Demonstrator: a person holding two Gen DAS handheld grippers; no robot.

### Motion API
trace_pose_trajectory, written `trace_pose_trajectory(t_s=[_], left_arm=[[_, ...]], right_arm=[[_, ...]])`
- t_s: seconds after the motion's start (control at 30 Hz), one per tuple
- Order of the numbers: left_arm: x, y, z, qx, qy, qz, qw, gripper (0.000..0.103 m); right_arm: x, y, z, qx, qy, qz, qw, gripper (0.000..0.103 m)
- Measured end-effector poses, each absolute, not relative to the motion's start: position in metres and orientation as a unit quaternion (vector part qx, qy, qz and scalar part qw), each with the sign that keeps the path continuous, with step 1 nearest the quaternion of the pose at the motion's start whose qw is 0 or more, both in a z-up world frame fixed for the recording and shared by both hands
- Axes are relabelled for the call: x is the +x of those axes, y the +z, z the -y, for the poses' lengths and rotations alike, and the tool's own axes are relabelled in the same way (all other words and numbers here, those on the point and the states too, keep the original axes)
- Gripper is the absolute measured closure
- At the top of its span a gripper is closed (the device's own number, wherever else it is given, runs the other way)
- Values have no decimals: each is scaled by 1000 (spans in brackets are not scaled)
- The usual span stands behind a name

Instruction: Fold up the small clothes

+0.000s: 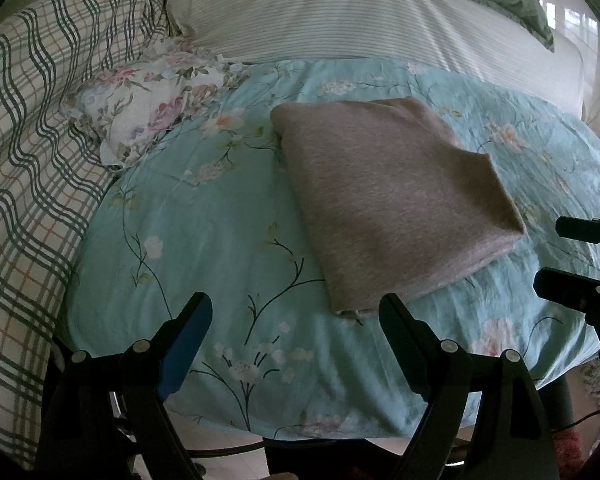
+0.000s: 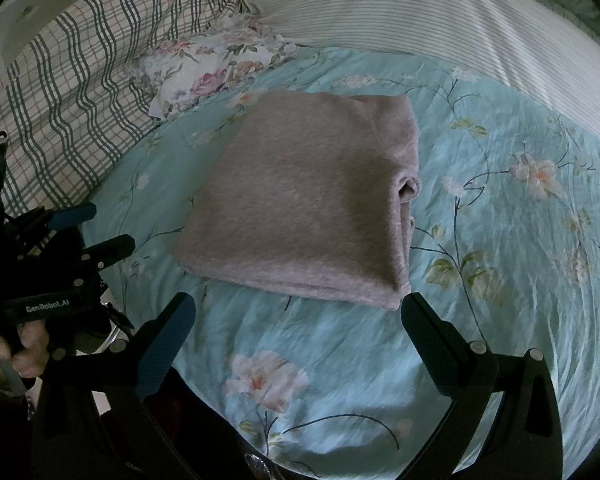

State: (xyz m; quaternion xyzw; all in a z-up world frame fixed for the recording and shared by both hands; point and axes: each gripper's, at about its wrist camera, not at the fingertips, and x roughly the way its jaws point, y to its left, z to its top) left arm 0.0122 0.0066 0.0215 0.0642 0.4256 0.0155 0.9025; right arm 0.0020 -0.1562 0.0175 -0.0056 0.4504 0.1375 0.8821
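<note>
Bed carried a teal floral quilt, with a plaid blanket at far left, a striped pillow along the far edge, and a small floral cushion between them.

Folded grey garment lay flat on the quilt near the middle, already a compact rectangle; layered edges showed on its right side in the right wrist view. Judged the fold close to finished. To finish well: press the top flat, square the loose right-hand layers, and avoid dragging the quilt beneath.

Left hand-held gripper hung released, jaws spread, holding nothing, with the garment's near corner just beyond and between its fingertips. Right hand-held gripper was likewise released and empty, the garment's near edge just past it, apart from both fingers.
</note>
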Motion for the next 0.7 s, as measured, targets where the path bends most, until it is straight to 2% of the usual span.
trace_pose_trajectory(t_s=[0.7], left_arm=[[11, 21, -3, 63, 14, -424, 903, 17]], right_arm=[[3, 13, 154, -11, 143, -456, 878, 1]])
